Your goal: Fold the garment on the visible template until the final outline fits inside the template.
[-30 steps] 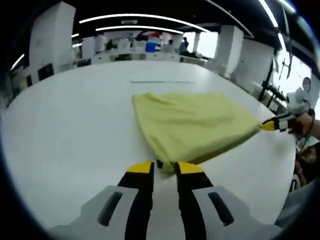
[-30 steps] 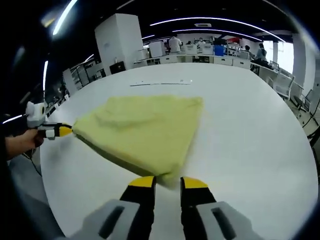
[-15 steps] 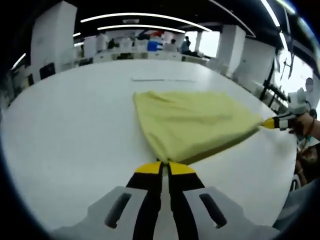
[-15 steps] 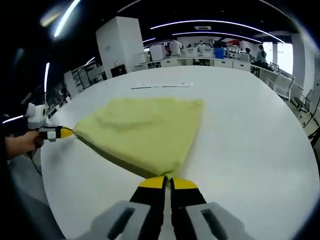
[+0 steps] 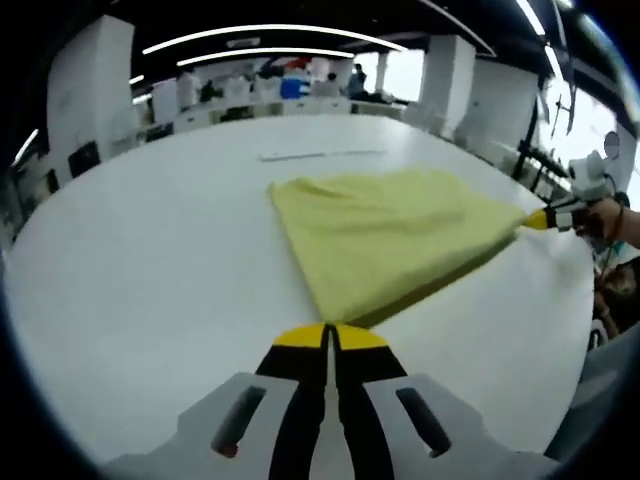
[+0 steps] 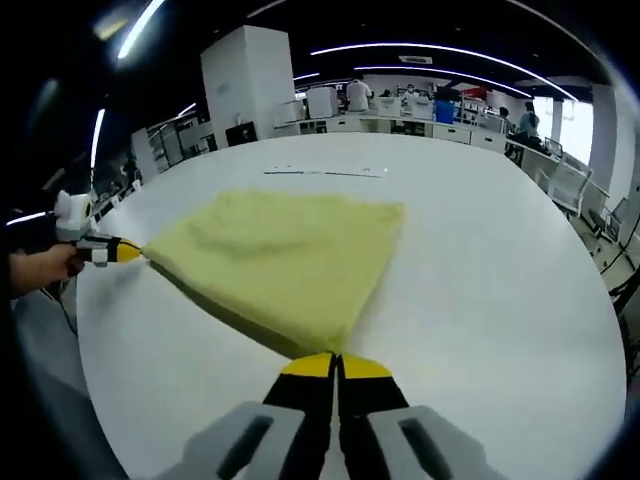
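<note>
Just ahead of both grippers' jaws, each pair clamped on a corner, the yellow cloth garment (image 5: 390,235) stretches over the white table (image 5: 150,270); its held corners are hidden.

1. No text, label, brand, number or sign can be read in the left gripper view.
2. None can be read in the right gripper view either.
3. A thin dark line is seen on the far part of the counter (image 6: 500,260), but no letters or figures can be made out on it.
4. The background furniture is too small and blurred for any writing to be told.
</note>
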`<state>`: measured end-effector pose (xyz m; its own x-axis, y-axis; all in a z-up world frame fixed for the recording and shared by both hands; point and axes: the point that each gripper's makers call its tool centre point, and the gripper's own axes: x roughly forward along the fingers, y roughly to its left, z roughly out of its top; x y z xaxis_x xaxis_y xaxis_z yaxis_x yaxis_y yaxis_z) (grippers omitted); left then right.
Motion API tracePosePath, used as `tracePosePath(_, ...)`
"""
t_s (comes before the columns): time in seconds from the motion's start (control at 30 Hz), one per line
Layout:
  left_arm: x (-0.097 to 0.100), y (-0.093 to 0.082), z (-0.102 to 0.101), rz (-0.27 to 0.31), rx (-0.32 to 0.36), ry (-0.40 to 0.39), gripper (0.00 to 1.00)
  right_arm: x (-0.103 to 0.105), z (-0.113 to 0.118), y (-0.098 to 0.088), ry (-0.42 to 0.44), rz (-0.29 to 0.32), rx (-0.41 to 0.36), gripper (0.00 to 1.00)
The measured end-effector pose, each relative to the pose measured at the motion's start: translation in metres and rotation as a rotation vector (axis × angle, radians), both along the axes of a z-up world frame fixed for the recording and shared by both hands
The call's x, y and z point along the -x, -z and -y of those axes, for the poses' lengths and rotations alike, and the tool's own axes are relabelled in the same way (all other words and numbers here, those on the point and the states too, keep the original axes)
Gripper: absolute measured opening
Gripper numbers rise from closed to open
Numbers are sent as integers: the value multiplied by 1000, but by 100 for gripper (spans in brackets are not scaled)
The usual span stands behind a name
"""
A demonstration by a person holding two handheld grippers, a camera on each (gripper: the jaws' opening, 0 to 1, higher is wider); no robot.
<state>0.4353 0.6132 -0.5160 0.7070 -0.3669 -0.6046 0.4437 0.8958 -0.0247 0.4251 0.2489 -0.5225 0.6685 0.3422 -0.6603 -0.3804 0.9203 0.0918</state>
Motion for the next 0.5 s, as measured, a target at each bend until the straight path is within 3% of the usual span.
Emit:
tracePosePath(0.17, 7, 0, 3, 16, -81, 114, 0, 6, -1, 5, -12, -25, 9, 0)
tracePosePath(0.5, 22, 1, -1, -18, -92, 153, 0, 19, -4, 6, -37, -48, 17, 0)
